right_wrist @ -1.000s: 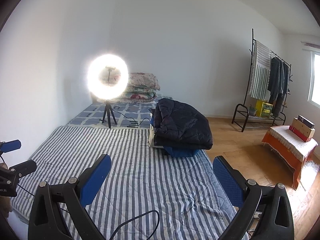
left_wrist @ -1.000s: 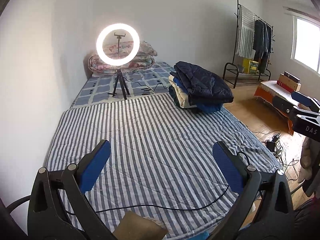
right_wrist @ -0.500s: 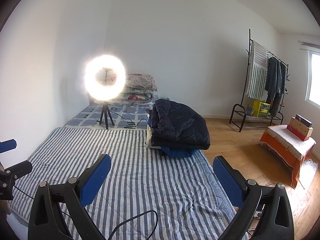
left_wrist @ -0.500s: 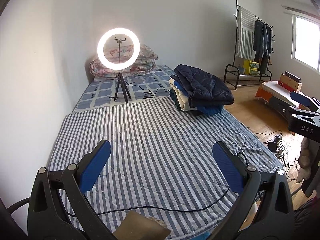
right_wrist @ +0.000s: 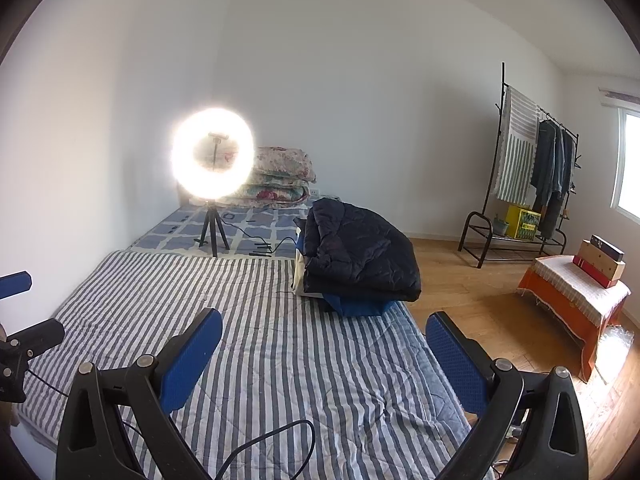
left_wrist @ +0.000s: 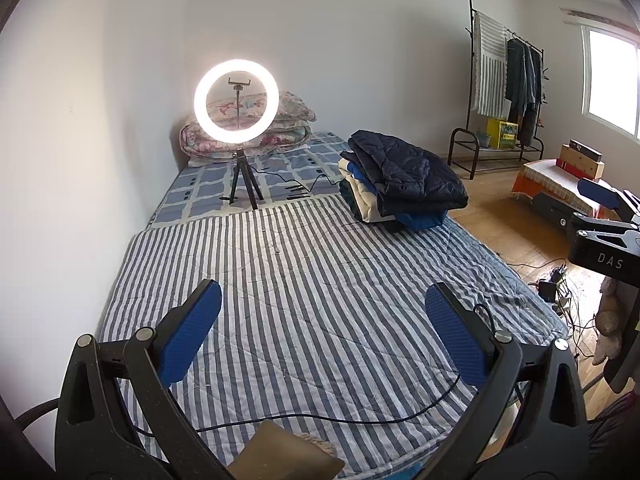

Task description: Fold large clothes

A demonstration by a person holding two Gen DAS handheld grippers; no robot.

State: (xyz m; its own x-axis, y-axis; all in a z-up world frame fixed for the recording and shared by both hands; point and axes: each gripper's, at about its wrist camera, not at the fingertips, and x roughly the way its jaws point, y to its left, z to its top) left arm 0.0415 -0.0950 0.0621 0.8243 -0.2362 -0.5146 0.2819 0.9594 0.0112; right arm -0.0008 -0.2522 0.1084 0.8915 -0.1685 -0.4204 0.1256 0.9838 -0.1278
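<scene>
- While both spread and empty, left gripper [left_wrist: 322, 324] and right gripper [right_wrist: 323, 351] hover above the striped mattress [left_wrist: 320, 280].
- Stack of folded clothes [right_wrist: 356, 258]: ahead, lower layers mostly hidden beneath dark jacket [left_wrist: 408, 172].

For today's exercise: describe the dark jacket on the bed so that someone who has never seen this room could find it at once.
Start at the striped mattress; at its far right edge sits a pile of folded clothes. The navy quilted jacket lies on top, folded. Unlike the cream and bright blue pieces beneath it, it is dark and puffy.
</scene>
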